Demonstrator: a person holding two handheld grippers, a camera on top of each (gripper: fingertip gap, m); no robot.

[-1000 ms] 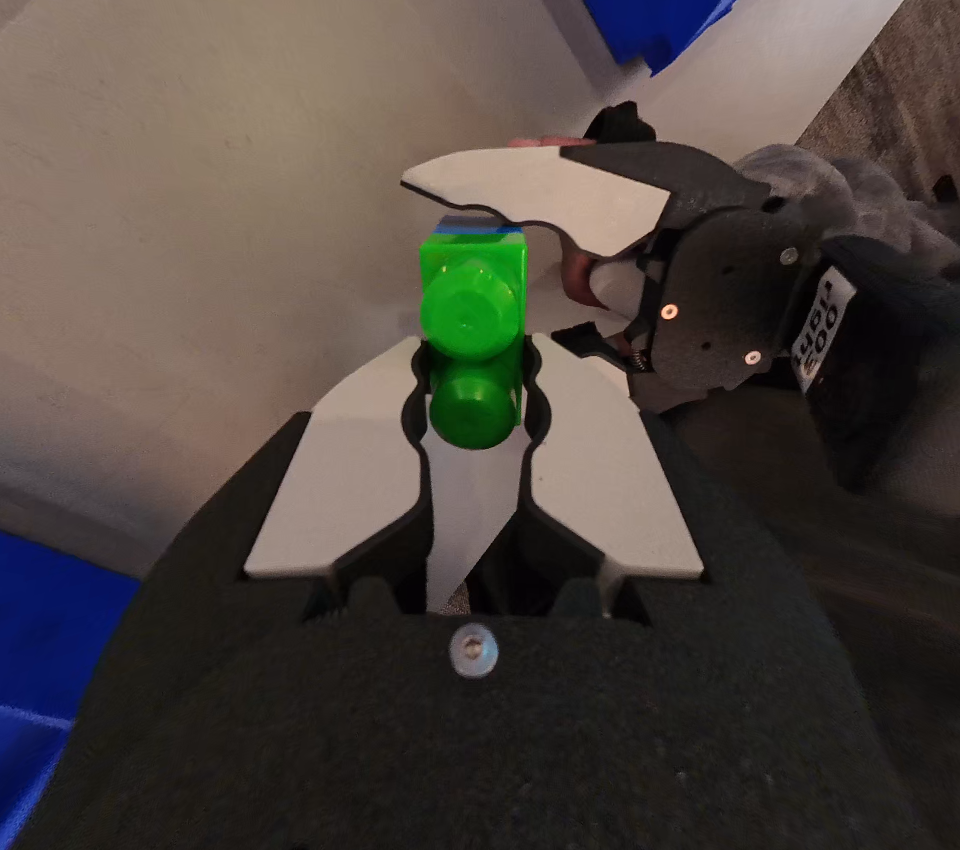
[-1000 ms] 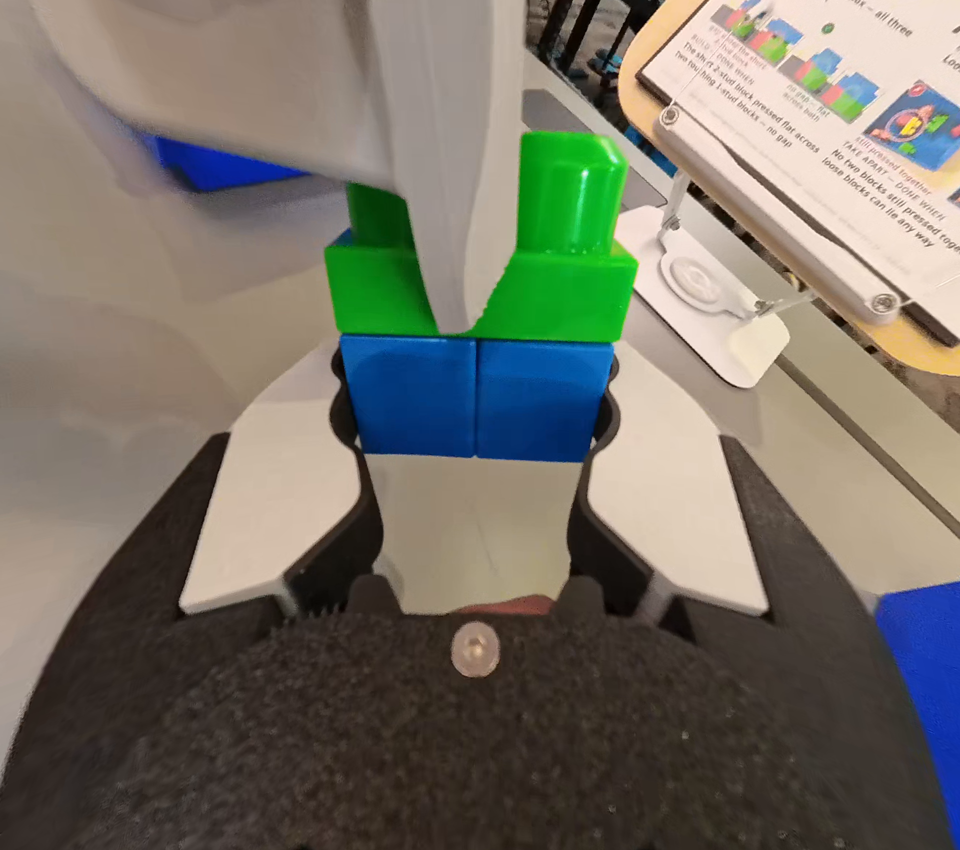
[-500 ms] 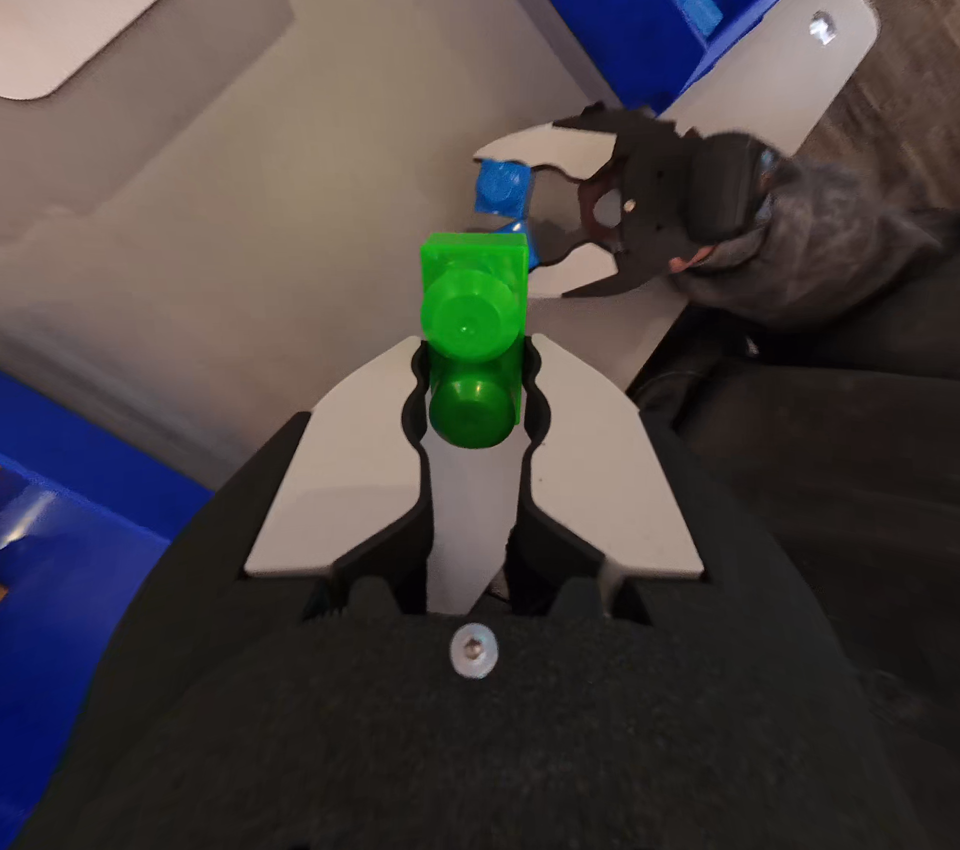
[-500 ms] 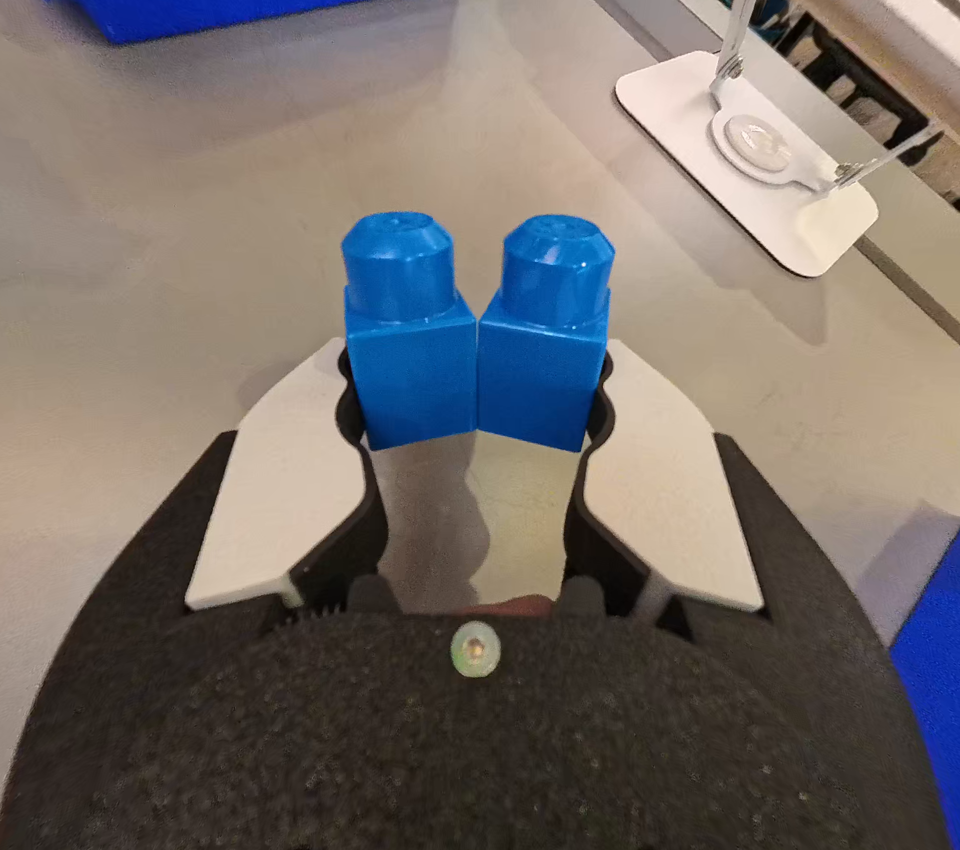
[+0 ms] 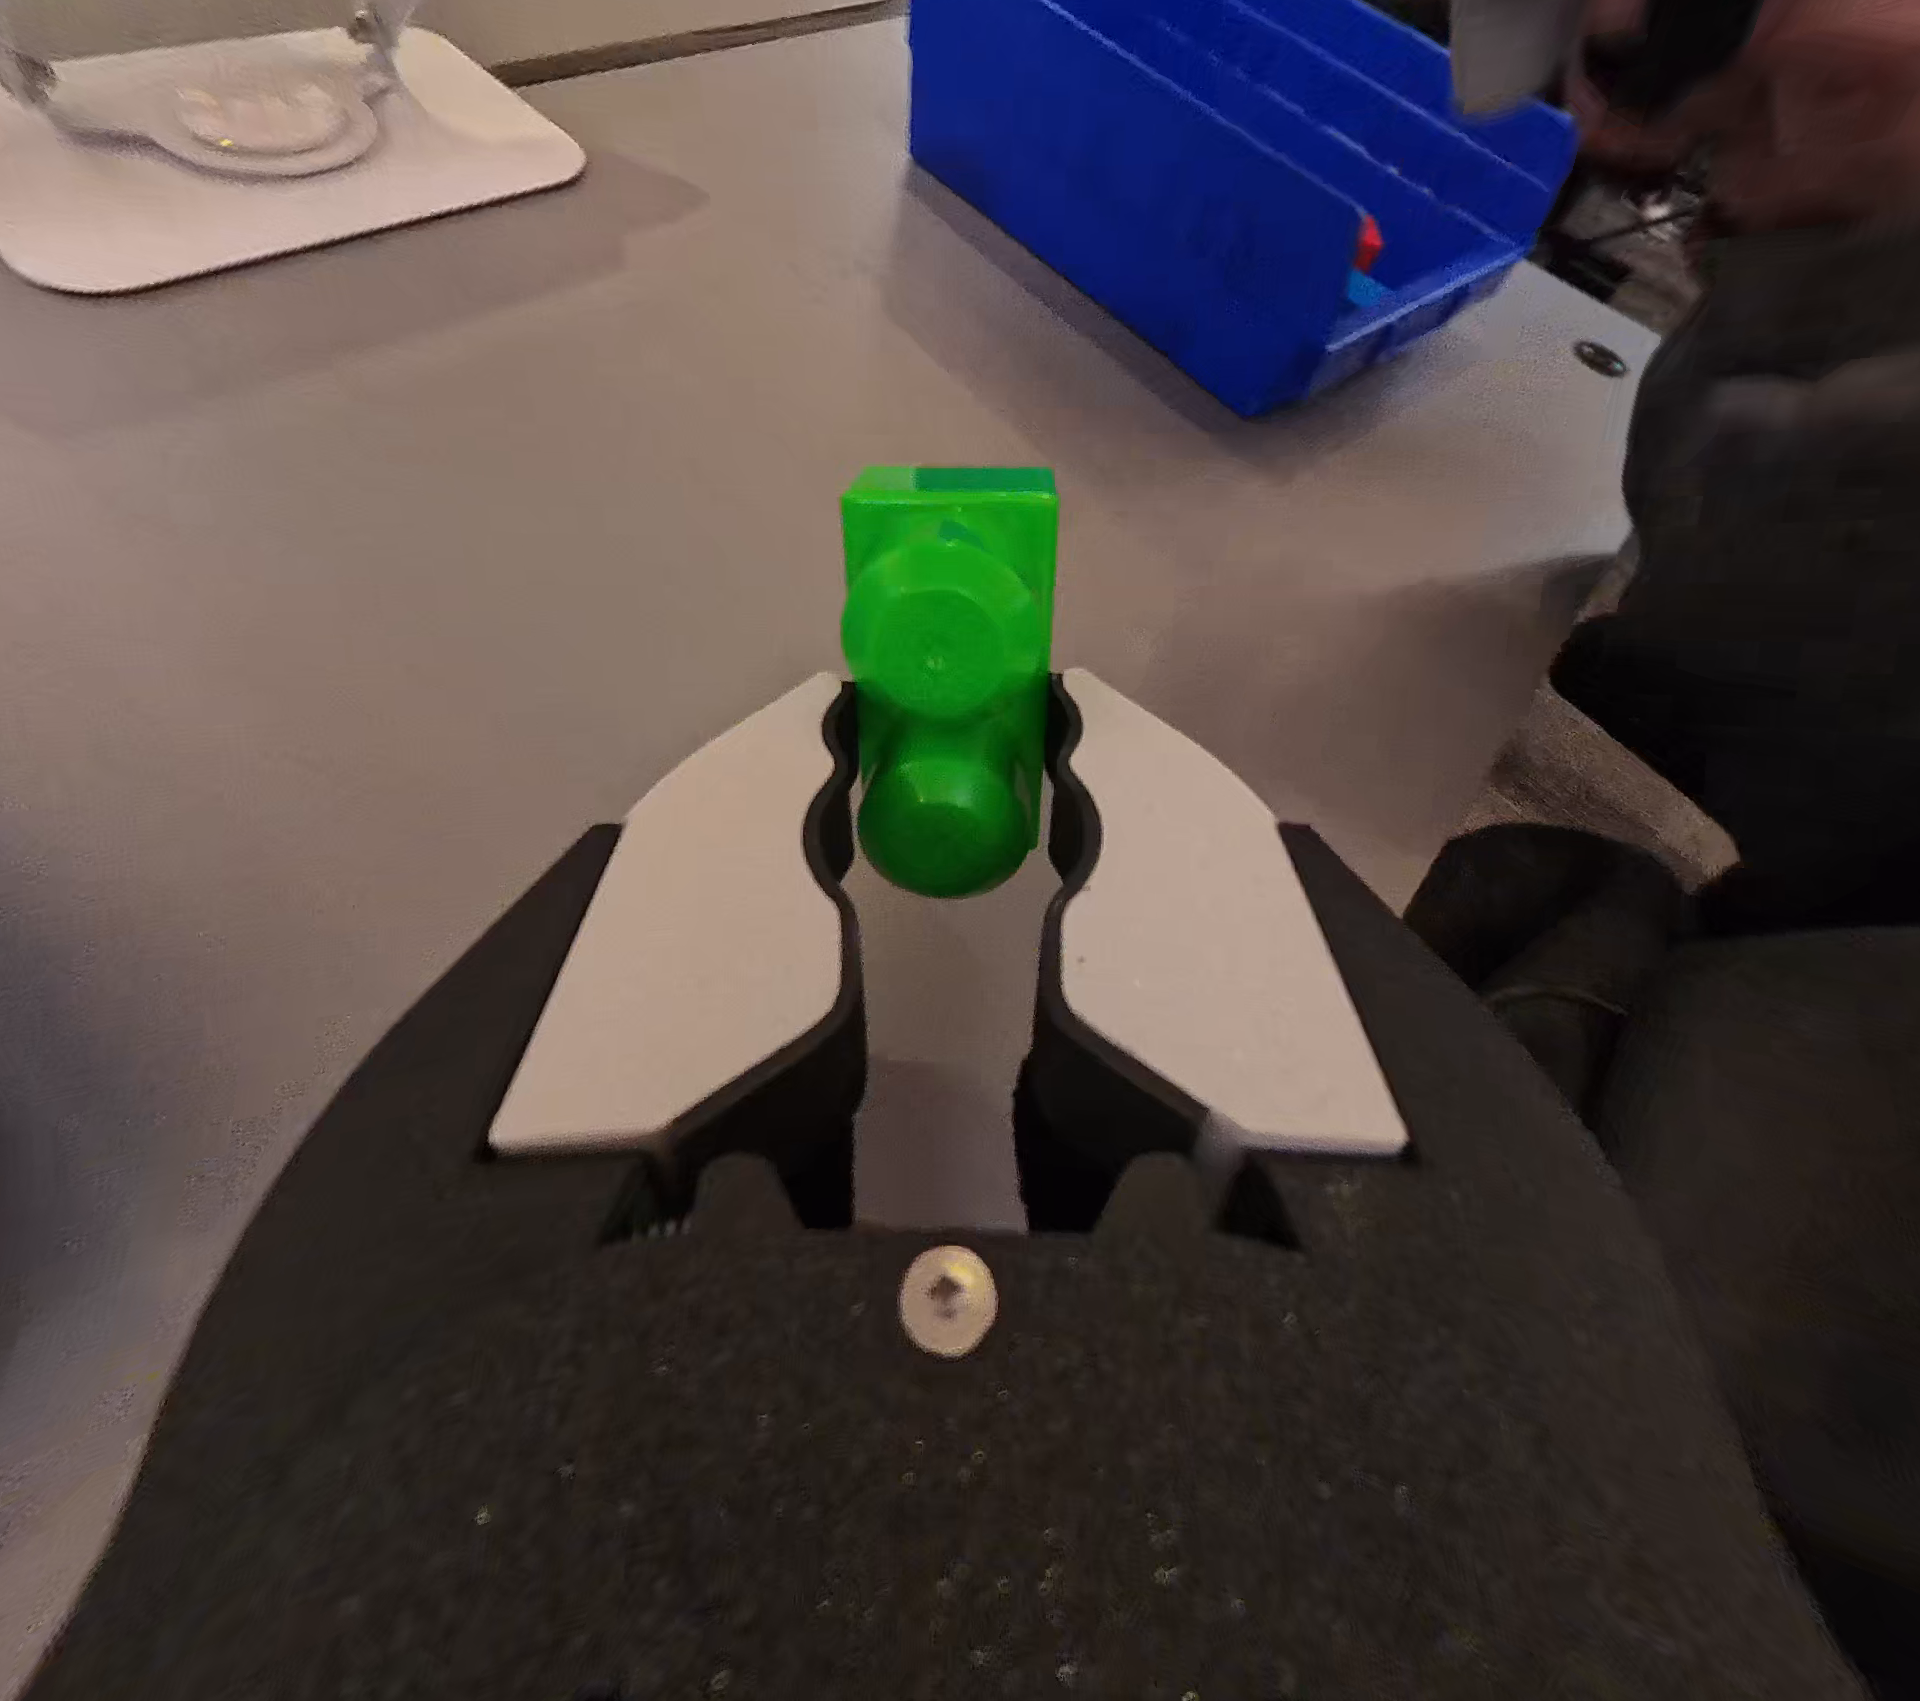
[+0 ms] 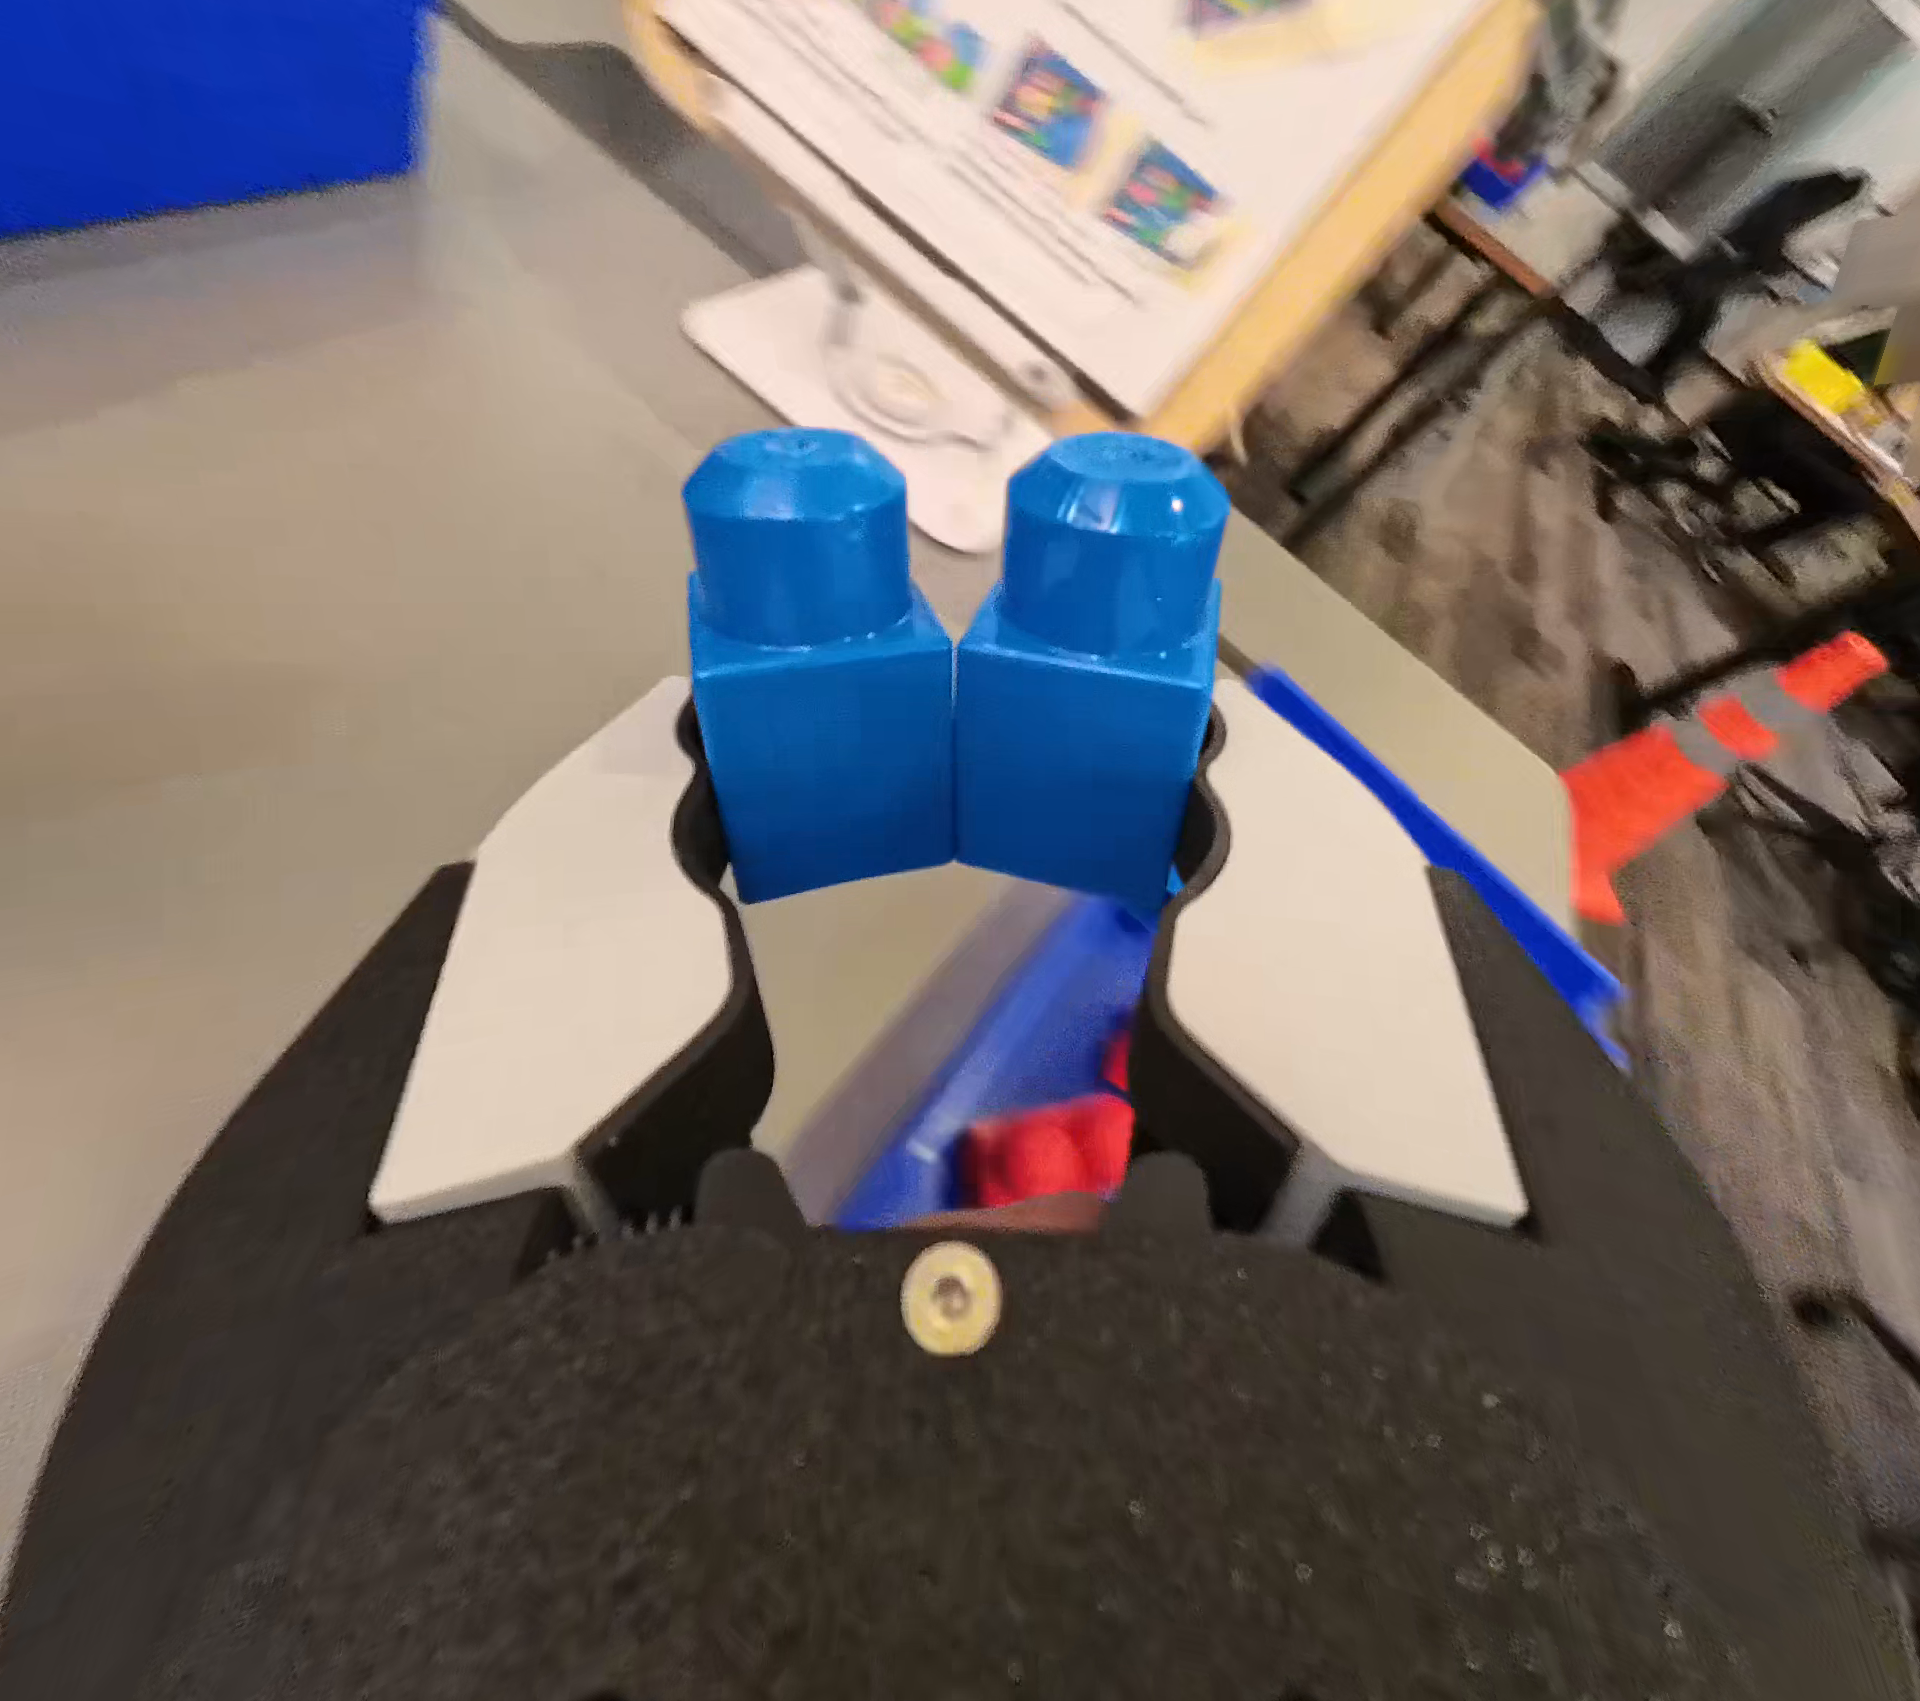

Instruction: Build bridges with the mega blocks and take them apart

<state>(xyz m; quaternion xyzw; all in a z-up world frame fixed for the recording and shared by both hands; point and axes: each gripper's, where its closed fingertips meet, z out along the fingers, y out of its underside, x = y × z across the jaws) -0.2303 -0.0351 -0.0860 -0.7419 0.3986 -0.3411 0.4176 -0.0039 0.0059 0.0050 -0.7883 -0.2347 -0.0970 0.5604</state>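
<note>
Disassembly stage, bridge already in pieces. Left gripper (image 5: 951, 773) is clenched on the green two-stud block (image 5: 948, 664), gripped across its narrow sides with the studs facing back toward the camera, held above the grey table (image 5: 416, 508). Right gripper (image 6: 951, 778) is clamped on two blue single-stud blocks (image 6: 951, 685) at once; squeezed side by side, they touch at the base and splay apart at the studs, presumably because nothing but the jaw pressure joins them. Below this gripper lies a blue bin (image 6: 997, 1059) holding red blocks (image 6: 1049, 1152), so the pair appears poised for dropping there. A second blue bin (image 6: 208, 62) of red and green blocks sits far left, and an instruction board (image 6: 1039, 41) stands on its white stand behind. The right gripper shows only as a blur at upper right in the left wrist view, well apart from the green block.
</note>
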